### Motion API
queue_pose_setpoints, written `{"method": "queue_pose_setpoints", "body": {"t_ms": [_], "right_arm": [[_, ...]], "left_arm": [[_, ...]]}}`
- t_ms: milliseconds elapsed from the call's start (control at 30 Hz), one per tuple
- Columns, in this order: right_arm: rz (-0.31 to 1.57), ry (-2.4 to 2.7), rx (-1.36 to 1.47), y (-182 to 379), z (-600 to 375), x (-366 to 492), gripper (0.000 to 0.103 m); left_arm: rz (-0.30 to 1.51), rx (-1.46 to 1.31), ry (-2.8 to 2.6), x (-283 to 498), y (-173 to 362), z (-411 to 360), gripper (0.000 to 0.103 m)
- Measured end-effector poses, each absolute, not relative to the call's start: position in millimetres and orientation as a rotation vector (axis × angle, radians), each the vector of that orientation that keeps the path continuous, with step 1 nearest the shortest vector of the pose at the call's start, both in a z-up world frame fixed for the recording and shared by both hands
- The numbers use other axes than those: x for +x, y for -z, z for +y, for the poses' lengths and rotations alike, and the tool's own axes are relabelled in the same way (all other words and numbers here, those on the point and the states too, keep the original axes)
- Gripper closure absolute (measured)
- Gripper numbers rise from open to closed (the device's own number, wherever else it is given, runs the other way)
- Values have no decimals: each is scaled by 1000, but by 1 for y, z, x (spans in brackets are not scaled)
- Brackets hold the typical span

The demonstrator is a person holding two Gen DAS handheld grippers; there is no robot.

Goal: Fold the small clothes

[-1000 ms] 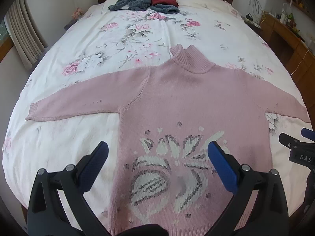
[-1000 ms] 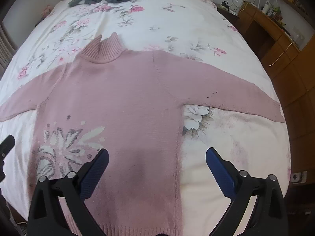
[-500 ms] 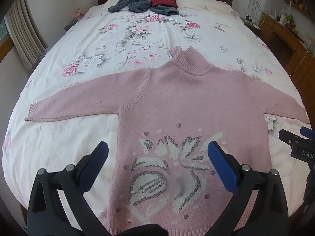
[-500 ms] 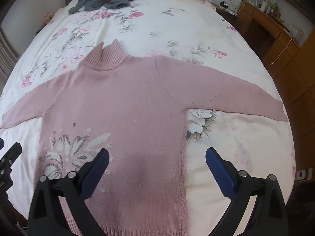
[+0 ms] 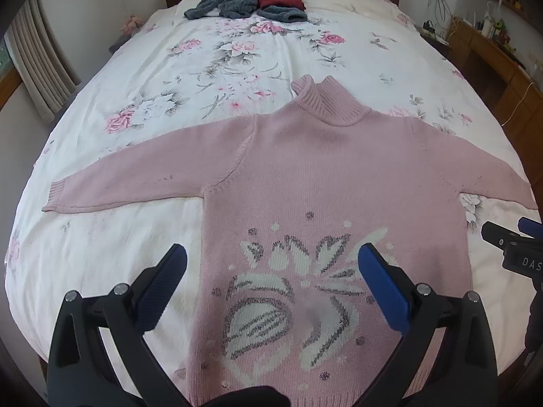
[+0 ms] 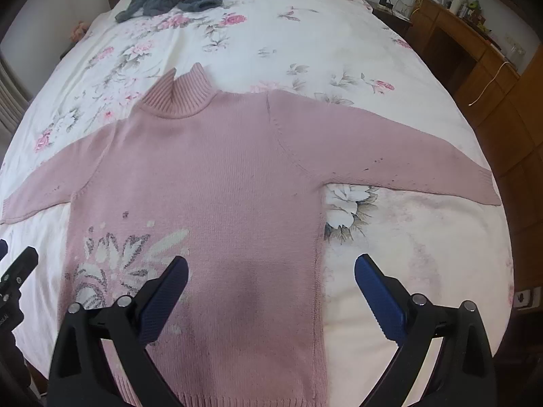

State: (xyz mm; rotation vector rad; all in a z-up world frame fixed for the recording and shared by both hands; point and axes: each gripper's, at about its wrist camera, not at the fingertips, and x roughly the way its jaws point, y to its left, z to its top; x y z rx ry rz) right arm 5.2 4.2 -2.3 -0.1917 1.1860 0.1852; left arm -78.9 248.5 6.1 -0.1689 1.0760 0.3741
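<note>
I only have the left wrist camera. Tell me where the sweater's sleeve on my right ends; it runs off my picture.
Observer: That sleeve ends in a ribbed cuff lying flat on the bedsheet, short of the bed's edge.
Operator: Now report the right gripper. I only catch its tip.
Observer: The right gripper is open and empty, above the lower side edge of the sweater.
Operator: Say what lies under each finger.
Observer: One finger is over the knit and the other is over bare sheet. The side seam runs between them.
</note>
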Motion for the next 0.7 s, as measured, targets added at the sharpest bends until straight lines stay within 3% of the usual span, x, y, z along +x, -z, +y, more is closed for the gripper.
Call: {"method": "queue_pose_setpoints", "body": {"t_ms": [700], "right_arm": [[1189,-196,-189,6,10,13,4]], "left_arm": [[1082,-173,-390,-76,-4,255,3]]}}
